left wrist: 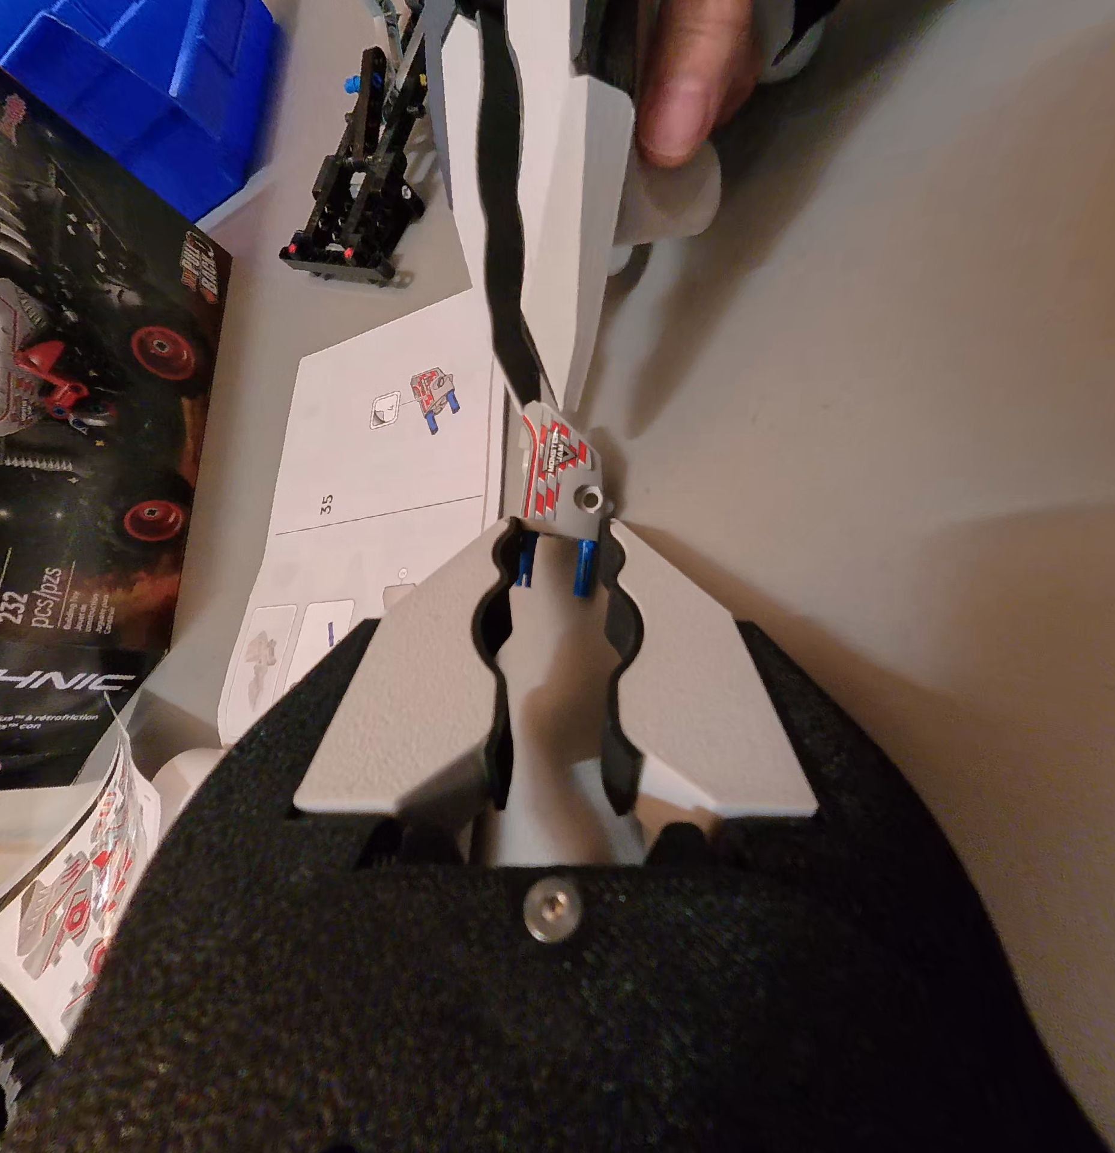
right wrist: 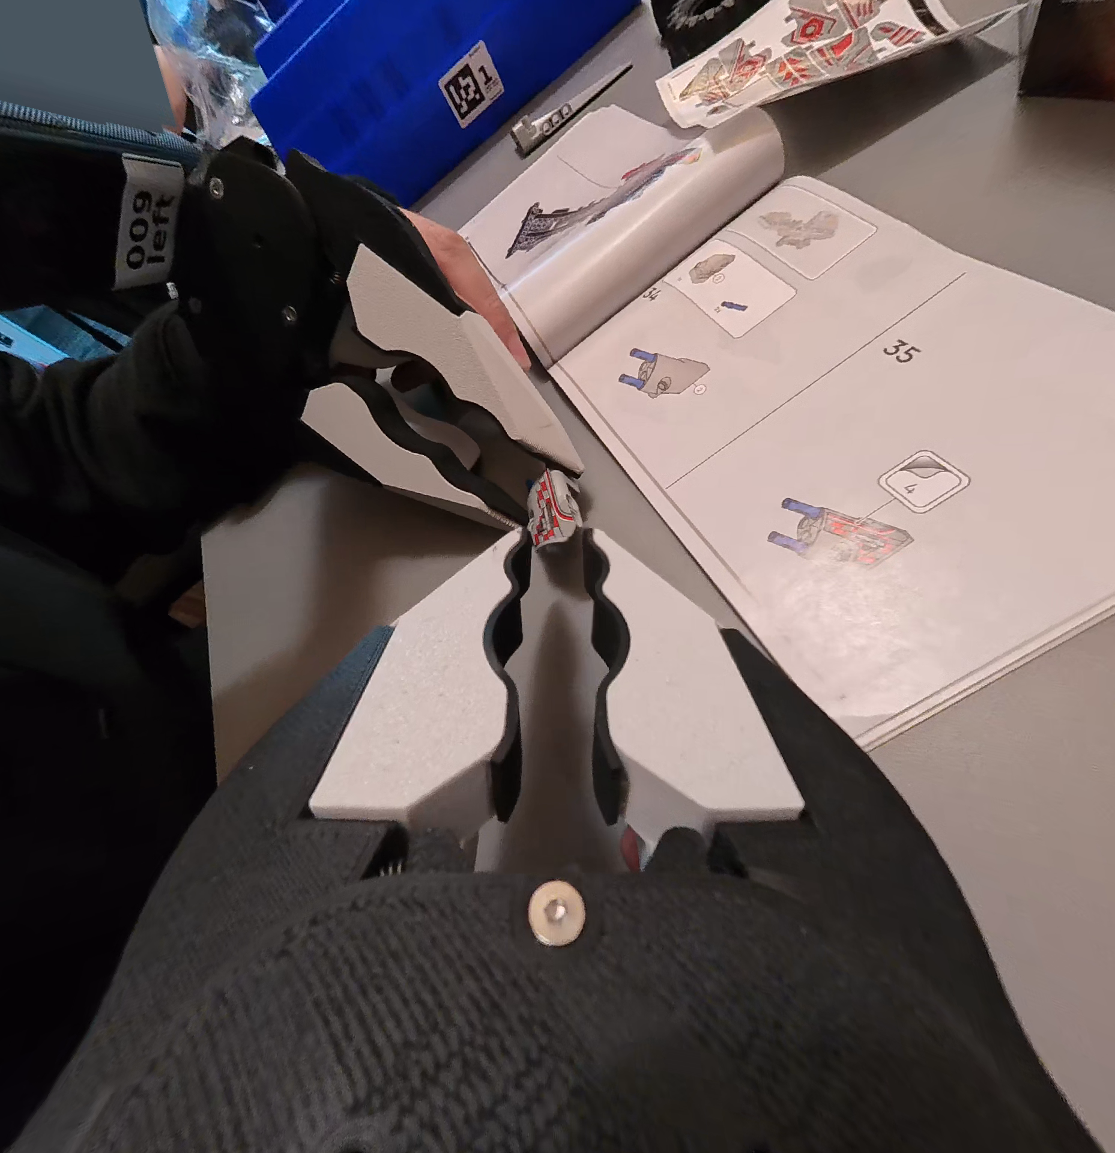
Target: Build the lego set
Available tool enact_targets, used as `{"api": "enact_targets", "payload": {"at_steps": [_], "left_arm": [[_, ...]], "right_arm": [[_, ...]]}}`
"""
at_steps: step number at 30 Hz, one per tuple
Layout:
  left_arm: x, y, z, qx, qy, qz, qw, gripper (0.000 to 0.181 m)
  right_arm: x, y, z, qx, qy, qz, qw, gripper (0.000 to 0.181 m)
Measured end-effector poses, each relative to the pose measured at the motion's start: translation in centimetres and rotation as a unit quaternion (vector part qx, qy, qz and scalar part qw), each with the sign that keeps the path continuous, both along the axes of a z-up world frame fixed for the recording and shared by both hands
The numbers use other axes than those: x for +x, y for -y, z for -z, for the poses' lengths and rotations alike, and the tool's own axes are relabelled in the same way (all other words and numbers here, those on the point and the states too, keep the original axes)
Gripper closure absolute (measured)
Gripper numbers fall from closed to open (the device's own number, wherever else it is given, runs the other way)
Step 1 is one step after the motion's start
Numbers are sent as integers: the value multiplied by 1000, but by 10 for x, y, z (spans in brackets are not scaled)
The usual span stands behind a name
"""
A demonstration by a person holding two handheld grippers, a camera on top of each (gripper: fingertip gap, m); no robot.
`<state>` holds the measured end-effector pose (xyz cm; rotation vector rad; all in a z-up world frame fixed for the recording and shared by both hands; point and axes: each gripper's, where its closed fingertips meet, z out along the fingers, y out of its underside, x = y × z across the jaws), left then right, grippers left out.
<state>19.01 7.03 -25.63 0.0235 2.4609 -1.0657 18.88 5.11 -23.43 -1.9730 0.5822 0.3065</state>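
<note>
Stickered grey panel (left wrist: 558,477) with two blue pins (left wrist: 584,568) sits pinched between my left hand-held gripper (left wrist: 561,549) and right hand-held gripper (right wrist: 551,540), both nearly closed on it, just above the bench (left wrist: 854,374). Shallow tip grips, so it may twist out or drop. Open manual (right wrist: 854,468), printed box (left wrist: 74,437) and tagged blue bin (right wrist: 386,81) carry writing.

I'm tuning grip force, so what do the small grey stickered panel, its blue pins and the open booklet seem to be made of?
Grey stickered panel: looks like hard moulded plastic, matte, with a glossier printed sticker on its face.
Blue pins: likely the same rigid plastic, smooth with a slight sheen.
Booklet: thin coated paper; pages curl at the spine and show soft glare.
</note>
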Motion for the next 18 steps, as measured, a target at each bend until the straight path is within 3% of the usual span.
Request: {"api": "enact_targets", "payload": {"at_steps": [18], "left_arm": [[0, 0, 0, 0, 0, 0, 1000, 159]], "right_arm": [[4, 2, -4, 9, 8, 16, 1000, 181]]}}
